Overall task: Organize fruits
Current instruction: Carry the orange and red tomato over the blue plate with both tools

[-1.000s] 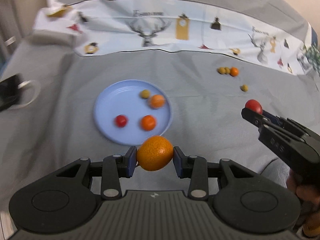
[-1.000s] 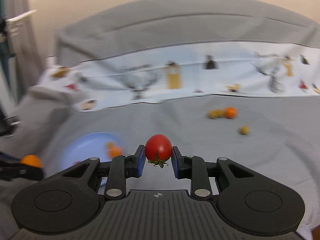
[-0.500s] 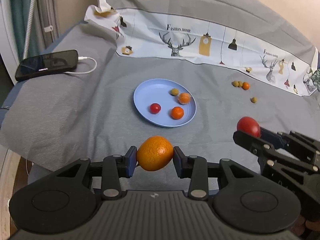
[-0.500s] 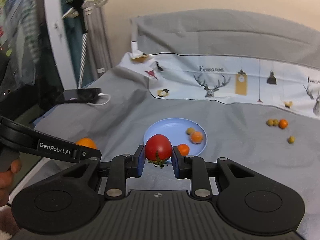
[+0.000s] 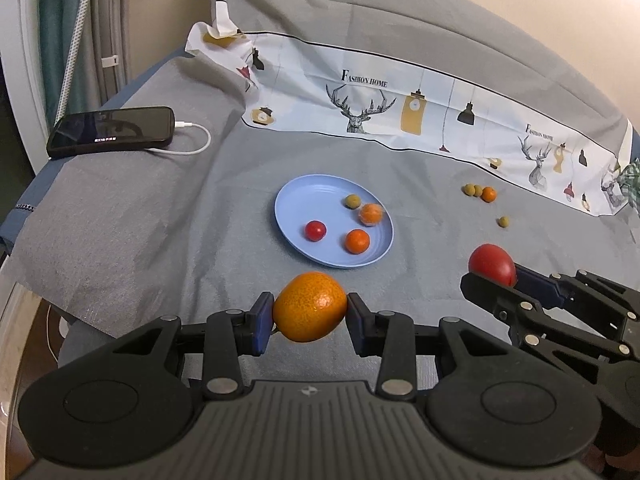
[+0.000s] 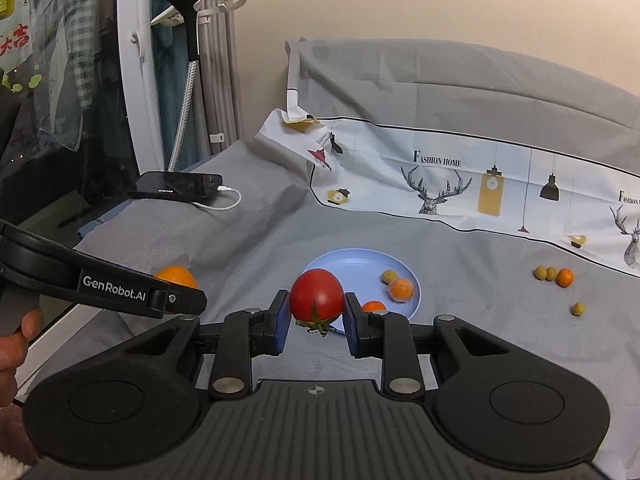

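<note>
Both grippers have drawn back and up from the bed since the frames a second ago; the blue plate, then close under the left gripper, now lies well ahead at 12 o'clock, and a phone on its charging cable has entered view at 10 o'clock.

Left gripper: jaws pinching an orange across its width, held in the air over the grey sheet. Right gripper: jaws pinching a tomato, calyx pointing down, likewise airborne; in the left view it sits at 3 o'clock of the orange.

On the plate: a small tomato, two small oranges and one greenish fruit. Loose fruit lies on the sheet at 2 o'clock of the plate, well apart from it.

Risks, as judged:
- Each fruit is round and smooth-skinned and gripped on two narrow pads; a jolt could rotate it out.
- Overtightening on the tomato could split it.
- Releasing from height onto a shallow plate would let fruit roll over the rim, or knock those already there.
- Both grippers converging on the plate together could collide.
</note>
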Tool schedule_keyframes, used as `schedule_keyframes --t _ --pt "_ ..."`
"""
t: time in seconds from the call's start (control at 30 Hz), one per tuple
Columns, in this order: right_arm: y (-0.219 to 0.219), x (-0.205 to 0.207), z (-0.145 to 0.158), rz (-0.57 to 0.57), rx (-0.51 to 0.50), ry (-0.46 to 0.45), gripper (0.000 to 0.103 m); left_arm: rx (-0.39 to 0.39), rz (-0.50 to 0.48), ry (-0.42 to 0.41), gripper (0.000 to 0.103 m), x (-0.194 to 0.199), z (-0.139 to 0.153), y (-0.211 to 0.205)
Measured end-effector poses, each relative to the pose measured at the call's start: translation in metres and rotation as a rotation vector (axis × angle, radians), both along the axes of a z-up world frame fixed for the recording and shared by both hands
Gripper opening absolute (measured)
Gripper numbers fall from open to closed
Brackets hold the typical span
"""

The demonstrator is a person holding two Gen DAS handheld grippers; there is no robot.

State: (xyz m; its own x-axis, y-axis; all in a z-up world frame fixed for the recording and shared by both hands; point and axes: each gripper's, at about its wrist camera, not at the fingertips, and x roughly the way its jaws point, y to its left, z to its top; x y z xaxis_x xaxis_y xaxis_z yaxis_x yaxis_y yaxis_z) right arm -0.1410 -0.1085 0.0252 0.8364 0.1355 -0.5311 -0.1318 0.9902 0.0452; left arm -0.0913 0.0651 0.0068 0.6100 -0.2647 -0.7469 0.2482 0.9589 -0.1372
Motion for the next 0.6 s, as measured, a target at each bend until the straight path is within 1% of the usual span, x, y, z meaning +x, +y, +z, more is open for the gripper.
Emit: schedule_keyframes --t 0.6 --pt "-0.0039 0.0072 -0.0066 0.003 0.008 0.025 0.029 0.000 0.008 0.017 0.043 0.0093 -0.0037 -0.0017"
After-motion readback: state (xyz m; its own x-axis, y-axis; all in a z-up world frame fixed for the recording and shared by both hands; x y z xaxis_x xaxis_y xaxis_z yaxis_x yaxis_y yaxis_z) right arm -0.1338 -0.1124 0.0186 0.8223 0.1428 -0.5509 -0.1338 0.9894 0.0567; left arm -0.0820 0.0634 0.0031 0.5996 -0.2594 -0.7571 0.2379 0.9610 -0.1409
